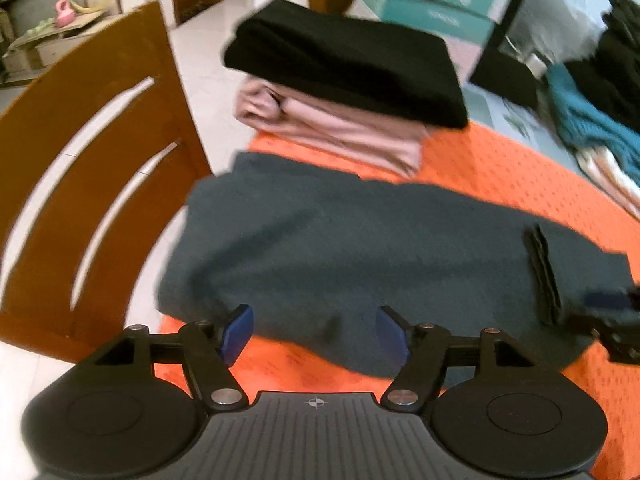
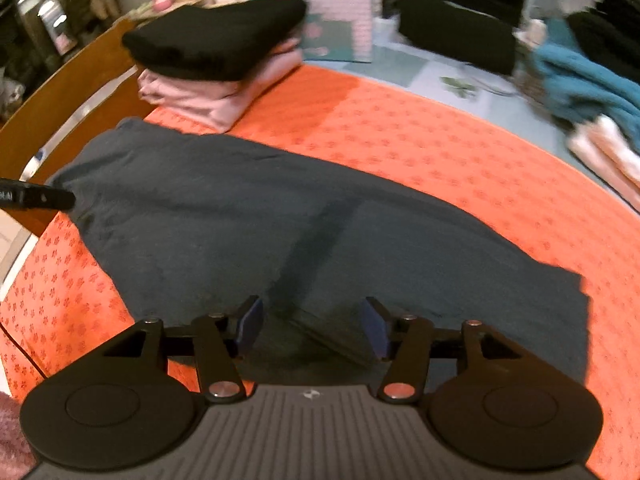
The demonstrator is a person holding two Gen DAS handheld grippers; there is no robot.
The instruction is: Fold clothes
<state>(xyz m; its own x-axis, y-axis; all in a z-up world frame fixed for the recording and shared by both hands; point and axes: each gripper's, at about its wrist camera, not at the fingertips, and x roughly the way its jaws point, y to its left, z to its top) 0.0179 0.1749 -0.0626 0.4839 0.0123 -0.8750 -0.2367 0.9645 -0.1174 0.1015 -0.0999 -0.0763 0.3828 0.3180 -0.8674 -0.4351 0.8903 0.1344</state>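
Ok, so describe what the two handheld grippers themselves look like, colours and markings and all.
Both look alike: the left gripper and right gripper have a ribbed grey body flanked by two round black discs, black linkage arms with silver pivot bolts, and blue finger pads. A small crosshair mark sits on the left body. No hands or sleeves show.

Blurred, covered and cut-off parts

The pink folded garment (image 1: pixel 340 136) is mostly covered by the black folded garment (image 1: pixel 348 64); the teal knit pile (image 2: pixel 580 80) is smeared by blur and clipped at the right edge; the right claw (image 1: pixel 612 320) shows only partly at the left view's edge.
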